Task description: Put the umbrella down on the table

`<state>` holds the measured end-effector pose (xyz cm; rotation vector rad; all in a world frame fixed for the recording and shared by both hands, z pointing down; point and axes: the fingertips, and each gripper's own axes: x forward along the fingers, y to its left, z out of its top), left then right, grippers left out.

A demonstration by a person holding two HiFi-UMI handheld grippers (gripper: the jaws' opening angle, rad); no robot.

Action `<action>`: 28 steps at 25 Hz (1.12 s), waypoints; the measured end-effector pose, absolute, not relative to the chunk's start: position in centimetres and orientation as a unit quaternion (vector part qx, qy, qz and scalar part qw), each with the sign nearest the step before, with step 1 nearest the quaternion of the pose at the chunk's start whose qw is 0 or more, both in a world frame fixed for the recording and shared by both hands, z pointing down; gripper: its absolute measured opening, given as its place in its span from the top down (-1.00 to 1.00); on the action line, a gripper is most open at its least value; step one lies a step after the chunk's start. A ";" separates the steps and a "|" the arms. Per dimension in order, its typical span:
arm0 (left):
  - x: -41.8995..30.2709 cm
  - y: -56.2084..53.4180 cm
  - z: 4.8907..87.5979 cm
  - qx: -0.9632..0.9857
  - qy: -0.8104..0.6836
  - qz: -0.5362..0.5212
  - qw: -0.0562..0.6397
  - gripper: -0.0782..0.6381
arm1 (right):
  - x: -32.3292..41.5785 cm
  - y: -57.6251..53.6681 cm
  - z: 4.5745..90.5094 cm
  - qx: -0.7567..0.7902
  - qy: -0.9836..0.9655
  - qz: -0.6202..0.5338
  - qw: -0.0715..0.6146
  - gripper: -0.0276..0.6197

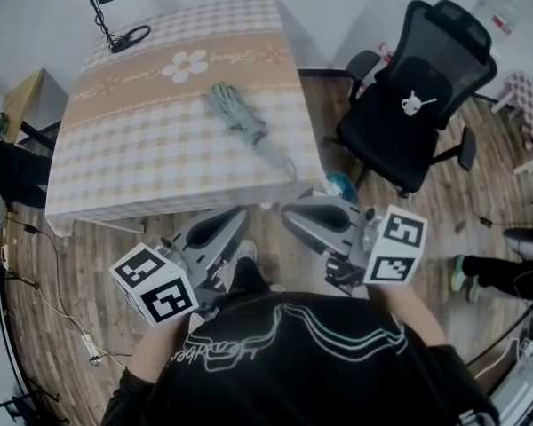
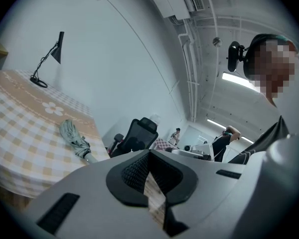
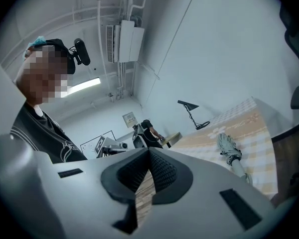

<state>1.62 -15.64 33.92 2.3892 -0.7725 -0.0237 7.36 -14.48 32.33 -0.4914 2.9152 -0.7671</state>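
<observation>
The folded grey-green umbrella point(image 1: 240, 118) lies flat on the checked tablecloth of the table point(image 1: 133, 162), its handle toward the near right corner. Nothing touches it. Both grippers are held close to my body, off the table's near edge and apart from the umbrella. My left gripper point(image 1: 237, 215) is shut with nothing in it, and my right gripper point(image 1: 291, 213) is shut and empty too. In the left gripper view the umbrella point(image 2: 74, 141) lies left of the closed jaw tips point(image 2: 149, 153). The right gripper view has the umbrella point(image 3: 231, 151) to the right of its closed tips point(image 3: 149, 151).
A black desk lamp point(image 1: 107, 7) stands at the table's far left corner. A black office chair point(image 1: 417, 87) sits right of the table on the wooden floor. Another person's legs point(image 1: 502, 273) show at the right edge, and cables run along the floor at the left.
</observation>
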 end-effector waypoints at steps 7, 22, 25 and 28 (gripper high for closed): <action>4.9 -12.3 33.4 0.916 -0.271 -0.010 0.295 0.79 | 10.4 -10.8 32.5 -0.189 0.955 -0.227 0.034 0.88; 6.1 -8.5 31.2 0.927 -0.270 -0.012 0.260 0.79 | 11.1 -7.2 30.9 -0.187 0.961 -0.200 0.034 0.88; 5.9 -8.4 31.2 0.927 -0.274 -0.009 0.257 0.79 | 11.0 -7.1 30.8 -0.184 0.962 -0.198 0.034 0.88; 5.9 -8.3 31.2 0.926 -0.275 -0.009 0.257 0.79 | 11.0 -7.0 30.8 -0.185 0.962 -0.197 0.031 0.88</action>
